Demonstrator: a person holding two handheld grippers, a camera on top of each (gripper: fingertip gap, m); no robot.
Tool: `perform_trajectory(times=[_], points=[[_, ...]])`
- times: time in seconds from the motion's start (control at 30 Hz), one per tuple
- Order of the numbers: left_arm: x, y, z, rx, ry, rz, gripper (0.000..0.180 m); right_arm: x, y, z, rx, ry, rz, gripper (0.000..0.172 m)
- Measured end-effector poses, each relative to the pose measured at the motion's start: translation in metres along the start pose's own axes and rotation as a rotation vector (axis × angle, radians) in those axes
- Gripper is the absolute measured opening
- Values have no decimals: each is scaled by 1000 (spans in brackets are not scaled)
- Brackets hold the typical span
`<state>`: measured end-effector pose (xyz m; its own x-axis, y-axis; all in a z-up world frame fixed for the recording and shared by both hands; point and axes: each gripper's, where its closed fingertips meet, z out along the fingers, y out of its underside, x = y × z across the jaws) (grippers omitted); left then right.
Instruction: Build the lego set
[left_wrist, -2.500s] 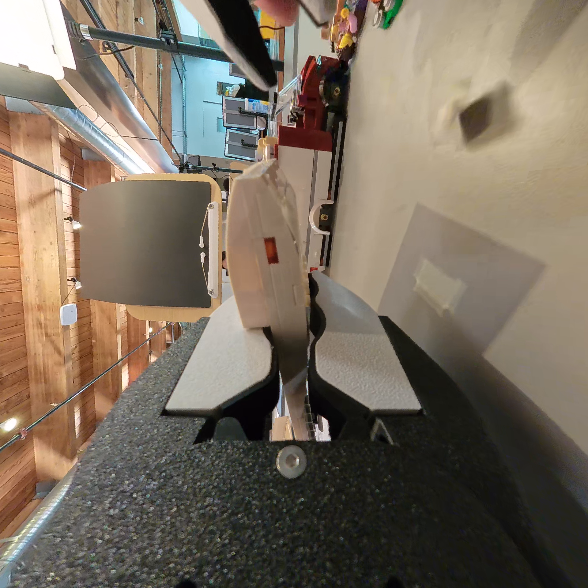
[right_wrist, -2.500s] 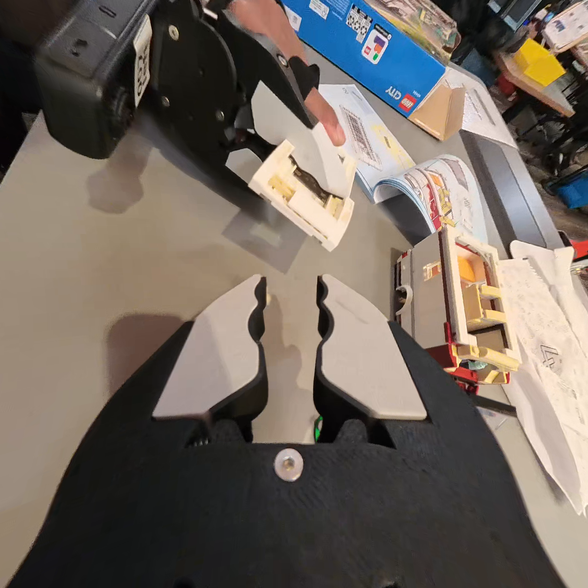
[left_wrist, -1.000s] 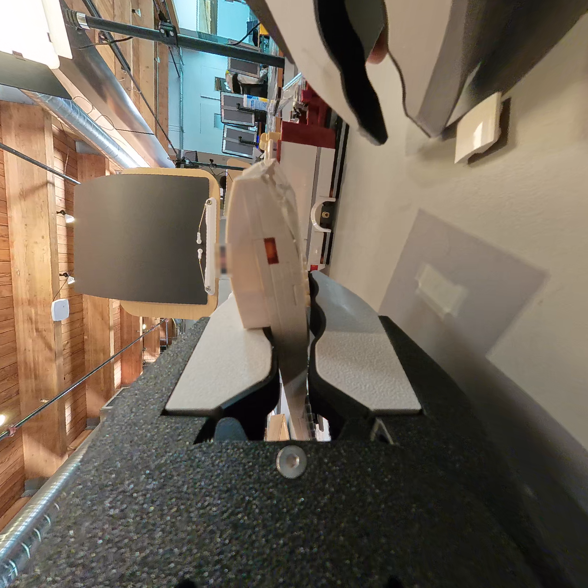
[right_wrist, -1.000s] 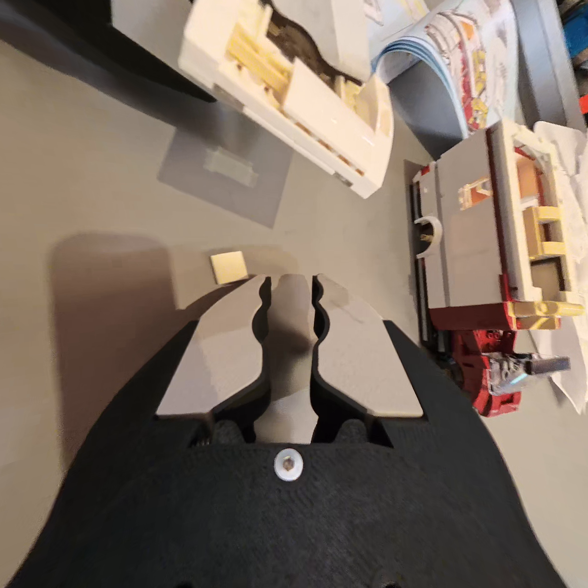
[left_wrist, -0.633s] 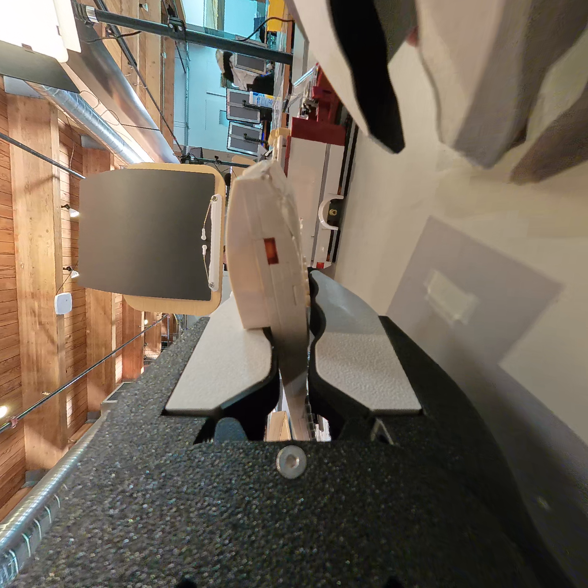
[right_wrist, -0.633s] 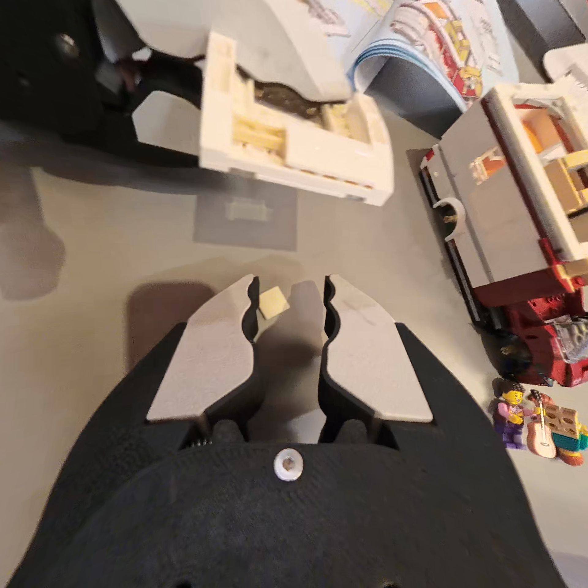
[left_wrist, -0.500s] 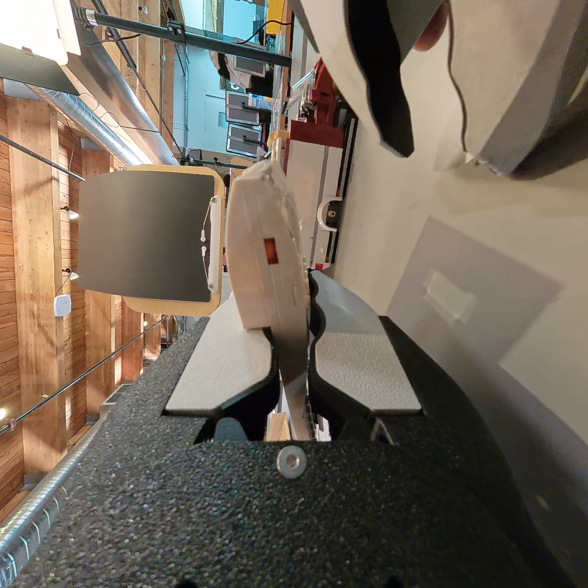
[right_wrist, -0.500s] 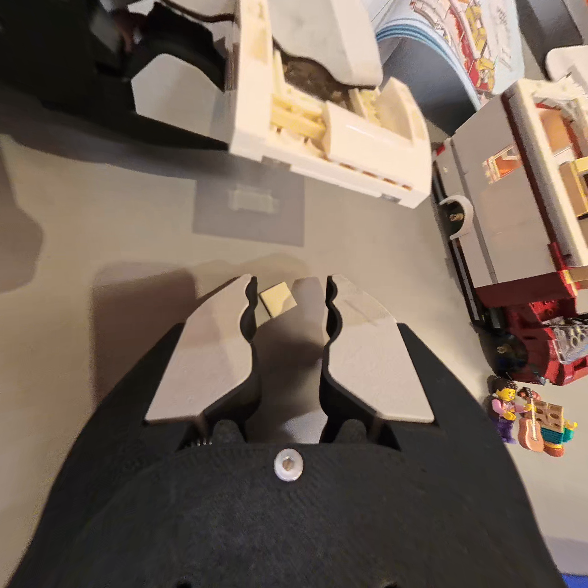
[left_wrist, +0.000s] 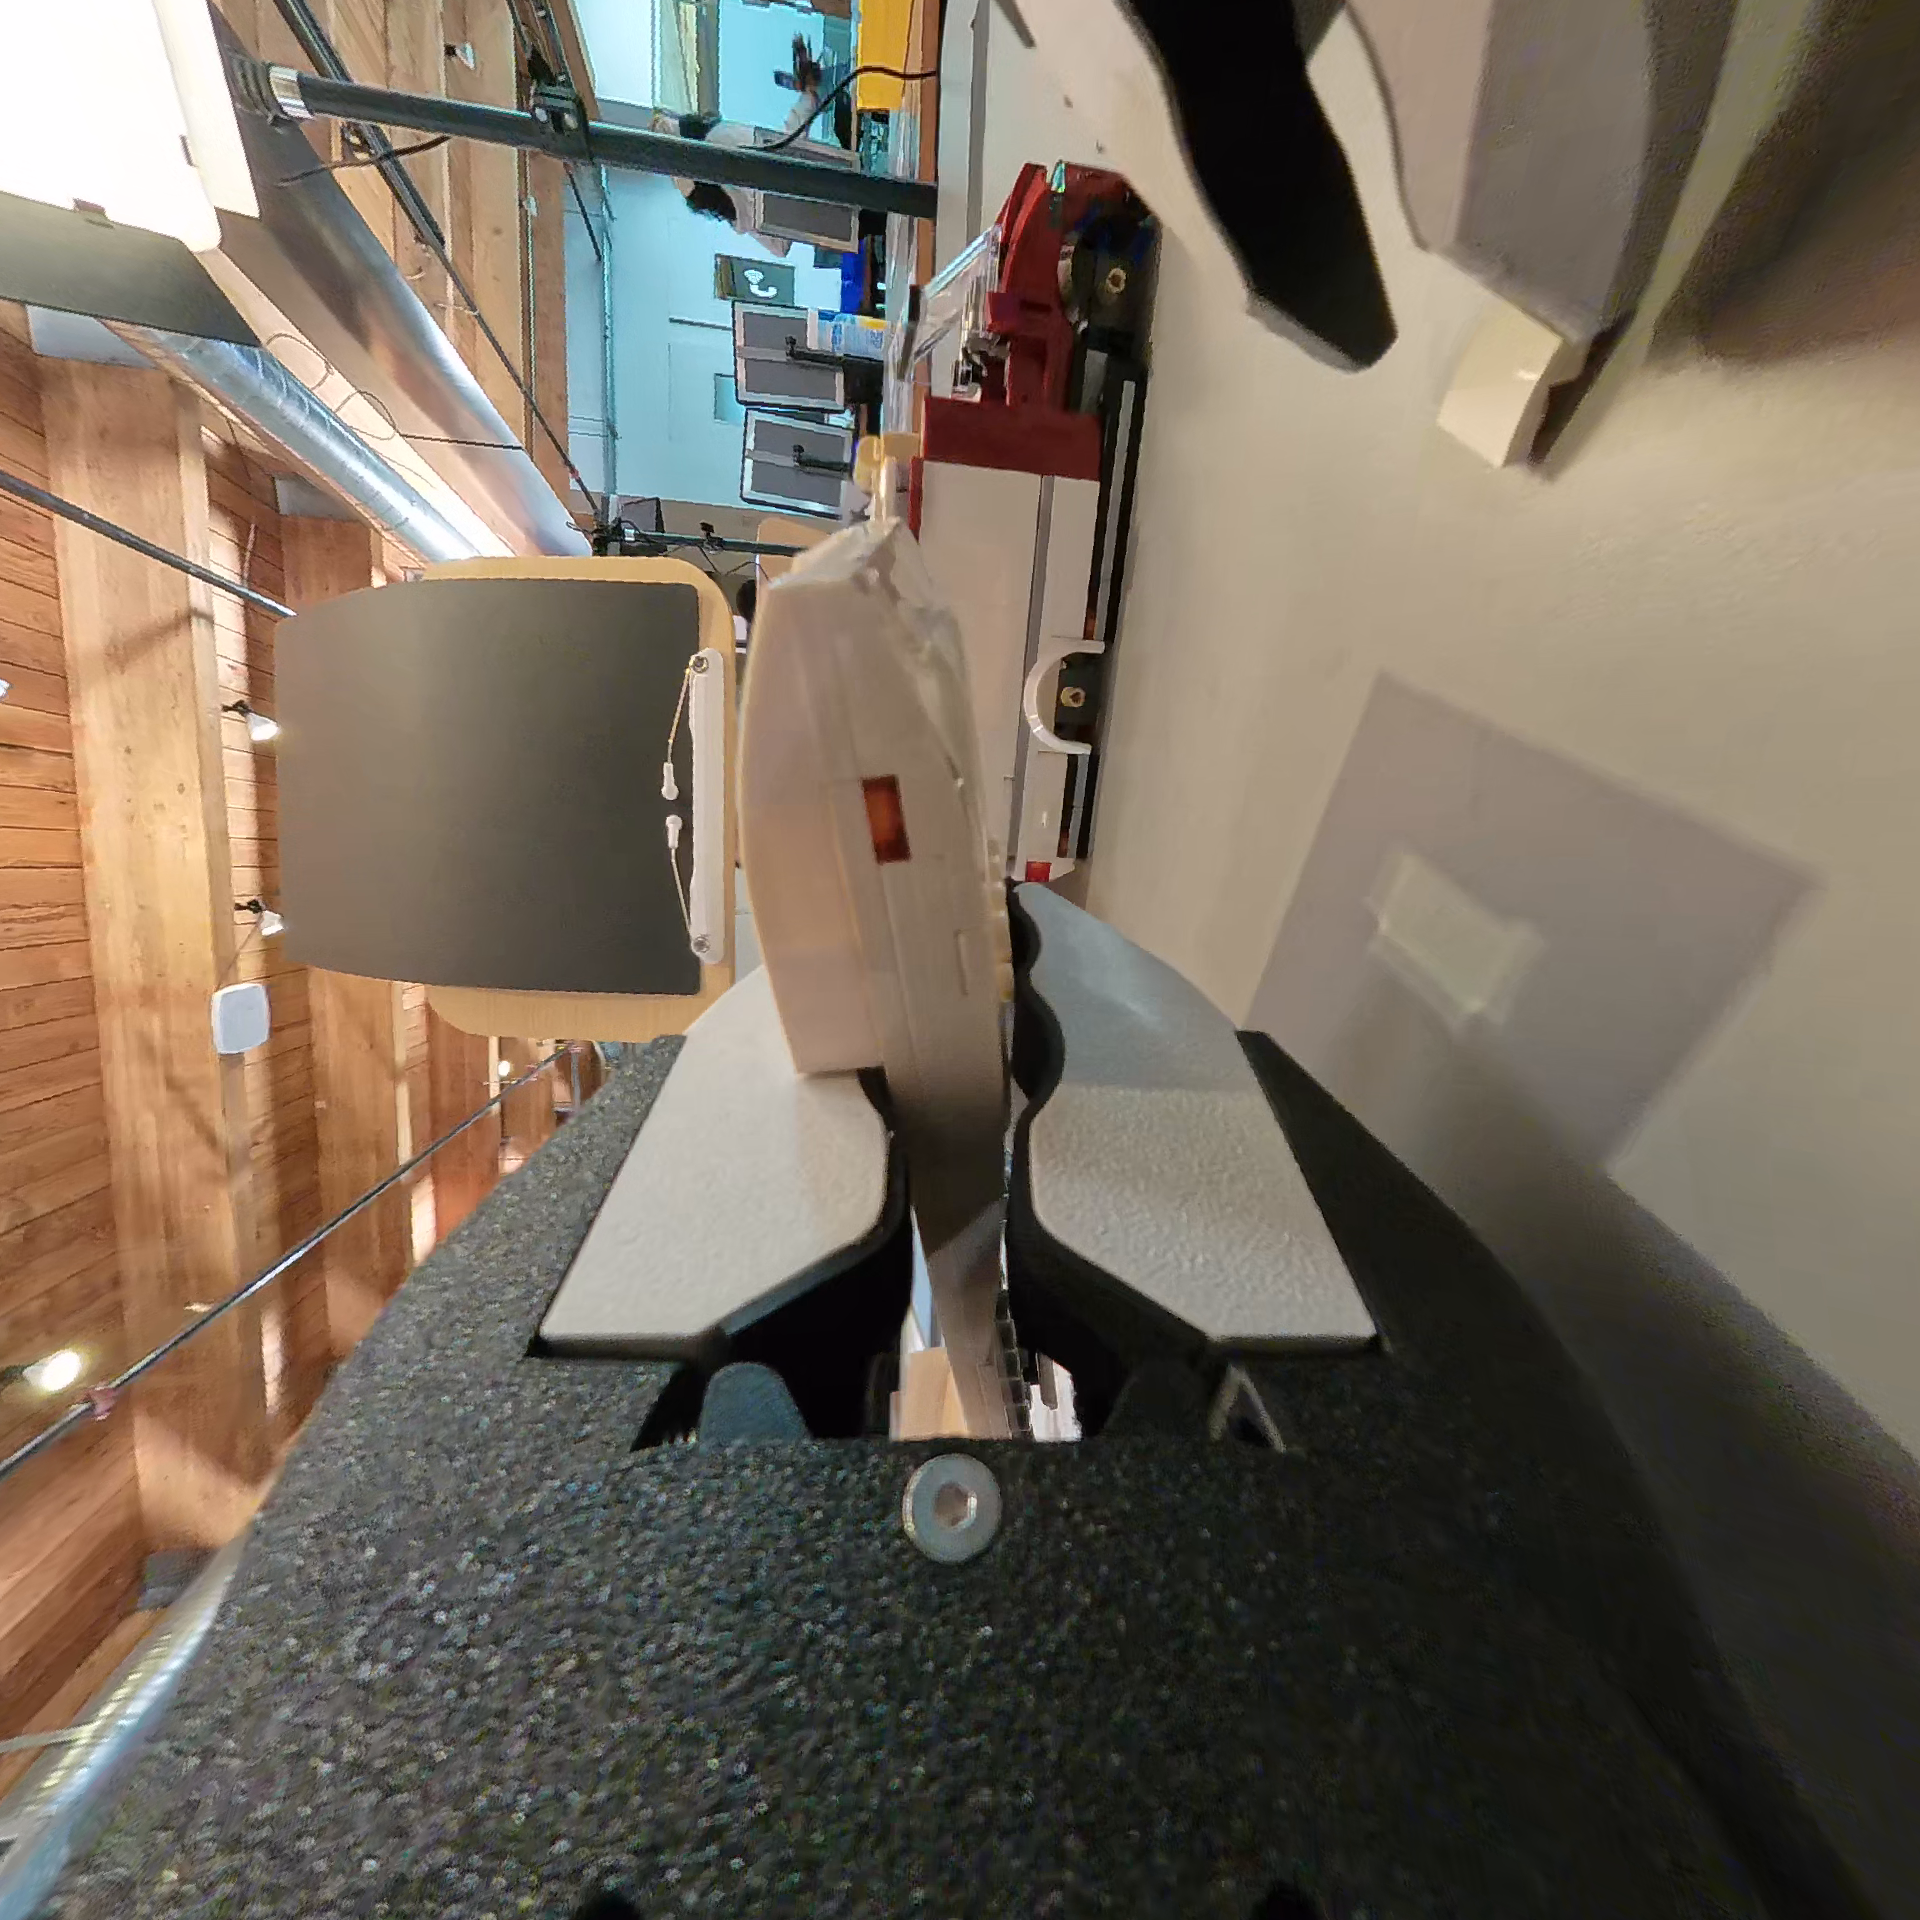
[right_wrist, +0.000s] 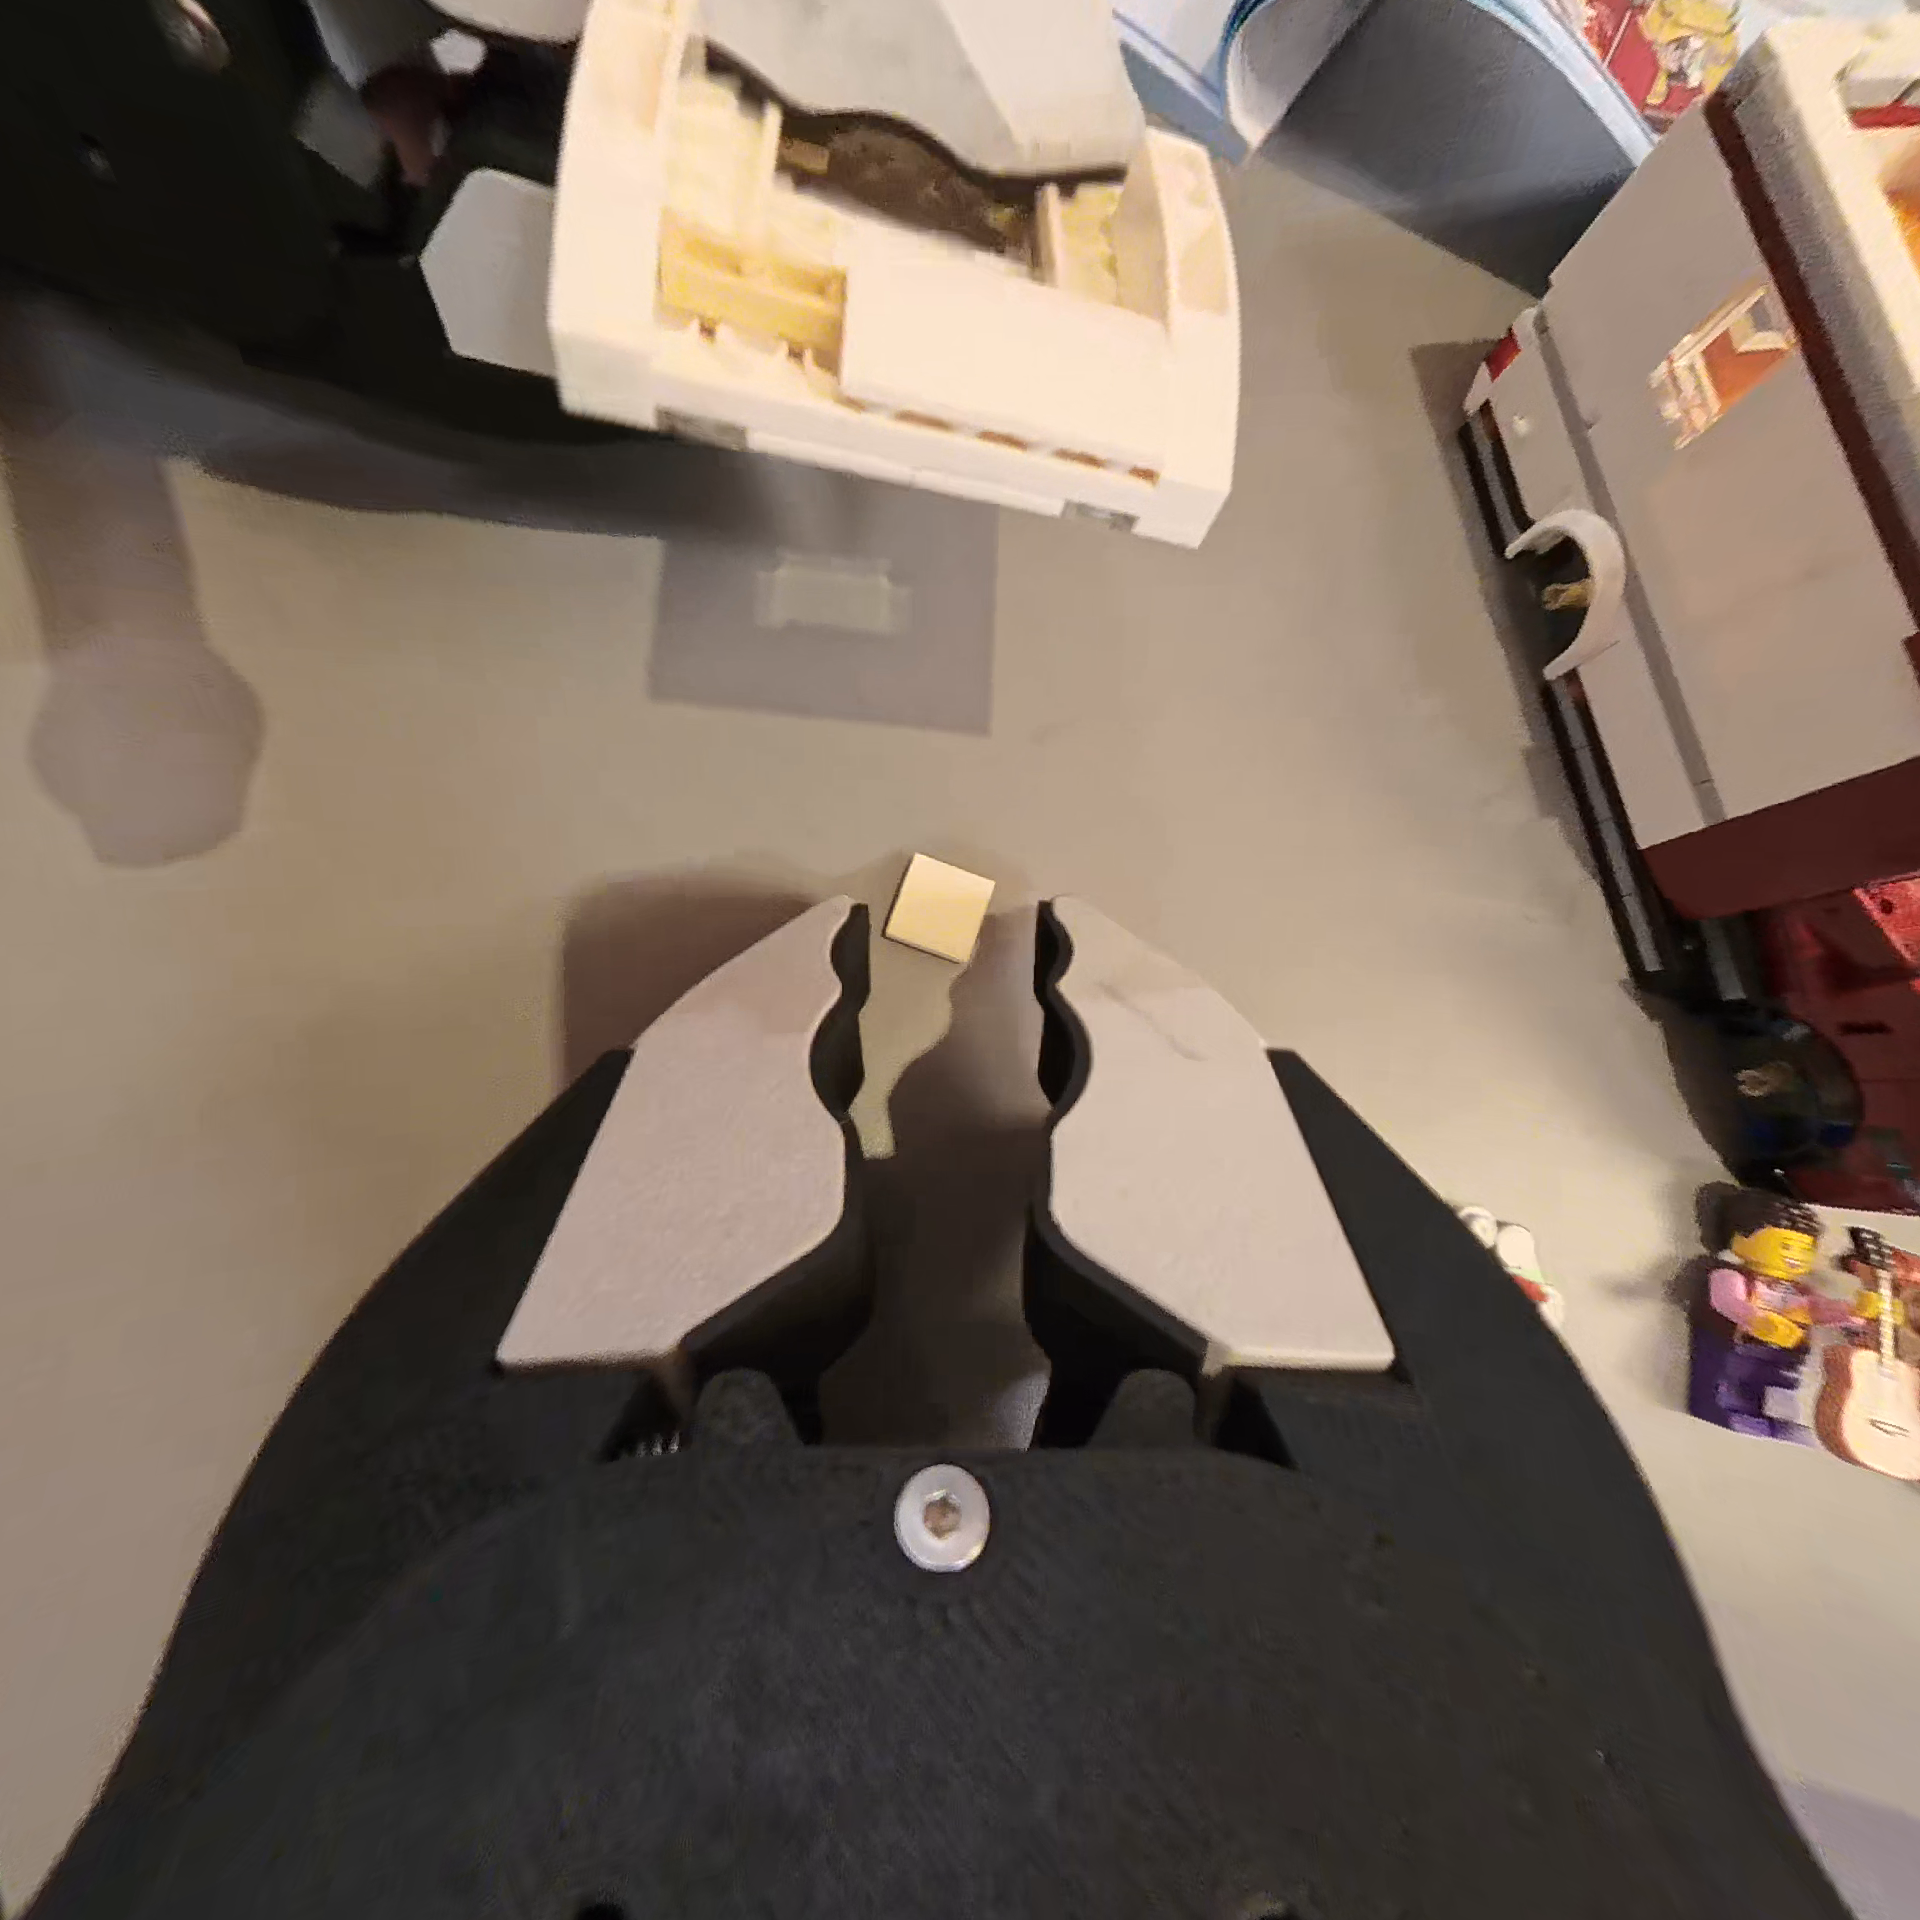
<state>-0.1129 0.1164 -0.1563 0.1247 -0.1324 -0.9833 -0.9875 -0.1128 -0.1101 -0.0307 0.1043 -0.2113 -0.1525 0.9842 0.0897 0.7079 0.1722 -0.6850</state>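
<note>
The left gripper has its fingers clamped on a cream-white brick-built roof section (held off the grey table), while the right gripper, fingers apart, straddles a small cream square tile lying there.

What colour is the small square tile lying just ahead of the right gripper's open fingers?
Pale cream-yellow; the small square tile shows best in the right wrist view, flat on the grey table.

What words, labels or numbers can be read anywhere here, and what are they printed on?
Nothing here can be read.
Open booklet: only coloured pictures show, blurred.
Dark sign far in the background: a pale mark, too small to read.
Brick-built van, white brick-built section, small tan tile: no writing shows on them.
</note>
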Motion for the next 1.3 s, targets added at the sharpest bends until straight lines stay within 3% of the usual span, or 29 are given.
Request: perform_trajectory(times=[0.03,0.33,0.67,1.3], points=[[0,0,0,-3,-6,16,15,-1,0,0,-1,-8,5,28],[0,-1,0,-20,-35,116,15,-1,0,2,-15,23,-44,18],[2,-3,1,-17,-28,123,15,-11,-67,-47,309,-5,-55,17],[2,-5,0,-4,-28,124,15,-24,-72,-36,288,-56,-90,18]])
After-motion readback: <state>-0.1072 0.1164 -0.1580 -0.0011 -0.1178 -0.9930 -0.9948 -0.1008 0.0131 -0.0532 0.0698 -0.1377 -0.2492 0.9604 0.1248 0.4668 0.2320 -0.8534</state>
